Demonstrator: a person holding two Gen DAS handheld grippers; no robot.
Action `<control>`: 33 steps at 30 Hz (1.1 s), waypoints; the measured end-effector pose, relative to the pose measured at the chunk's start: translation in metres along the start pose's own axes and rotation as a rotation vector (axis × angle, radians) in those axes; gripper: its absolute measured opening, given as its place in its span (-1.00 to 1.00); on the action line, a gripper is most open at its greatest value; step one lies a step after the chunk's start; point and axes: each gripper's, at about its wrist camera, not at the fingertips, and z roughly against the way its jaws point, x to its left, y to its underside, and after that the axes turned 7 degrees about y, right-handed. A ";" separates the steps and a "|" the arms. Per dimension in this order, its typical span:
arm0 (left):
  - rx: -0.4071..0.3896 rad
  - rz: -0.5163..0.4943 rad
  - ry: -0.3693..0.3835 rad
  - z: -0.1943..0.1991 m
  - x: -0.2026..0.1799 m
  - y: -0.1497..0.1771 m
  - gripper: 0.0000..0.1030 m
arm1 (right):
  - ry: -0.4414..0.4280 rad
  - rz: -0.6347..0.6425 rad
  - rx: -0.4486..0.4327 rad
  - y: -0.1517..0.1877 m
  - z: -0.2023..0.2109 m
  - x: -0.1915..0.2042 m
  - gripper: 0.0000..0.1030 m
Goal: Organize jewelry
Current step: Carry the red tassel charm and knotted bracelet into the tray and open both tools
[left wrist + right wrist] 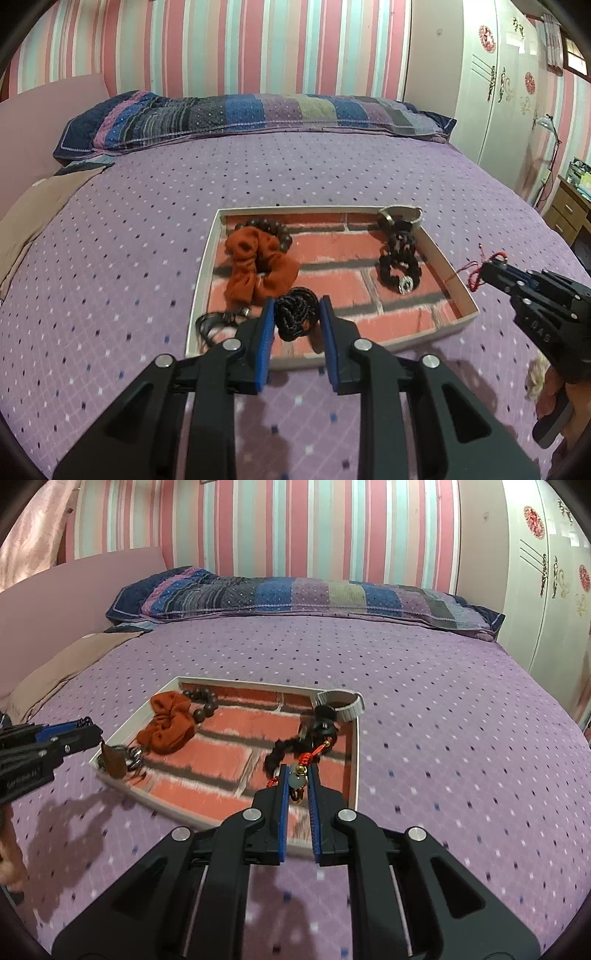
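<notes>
A shallow white cardboard tray with a red brick-pattern floor lies on a purple bedspread dotted with small diamonds.

At the tray's far left, a rust-orange fabric scrunchie lies against a dark brown wooden bead bracelet. At the far right corner, a silver mesh watch band leans on the rim, and a black braided cord bracelet with a small round metal charm stretches toward the near side along the right wall.

The left gripper is above the tray's near left corner, its blue-padded jaws pinching a black woven knot ornament; dark tassel strands with a metal ring trail over the tray's left rim.

The right gripper hovers over the near right part of the tray, its jaws pressed together on a red cord charm with a pale bead and gold fittings. In the left wrist view the red threads stick out from its tips just beyond the tray's right wall.

A striped patchwork pillow lies along the far edge of the bed below a pink-and-blue striped wall.
</notes>
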 end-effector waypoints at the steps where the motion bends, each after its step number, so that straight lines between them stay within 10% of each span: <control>1: 0.004 0.004 0.001 -0.005 0.000 -0.002 -0.52 | -0.001 -0.002 0.008 -0.003 -0.006 0.000 -0.80; 29: 0.124 0.075 -0.104 -0.112 0.035 -0.009 -0.47 | 0.053 -0.086 0.258 -0.001 -0.130 -0.015 -0.76; 33: 0.120 0.090 -0.091 -0.103 0.036 -0.011 -0.47 | 0.026 -0.081 0.238 -0.001 -0.119 -0.016 -0.31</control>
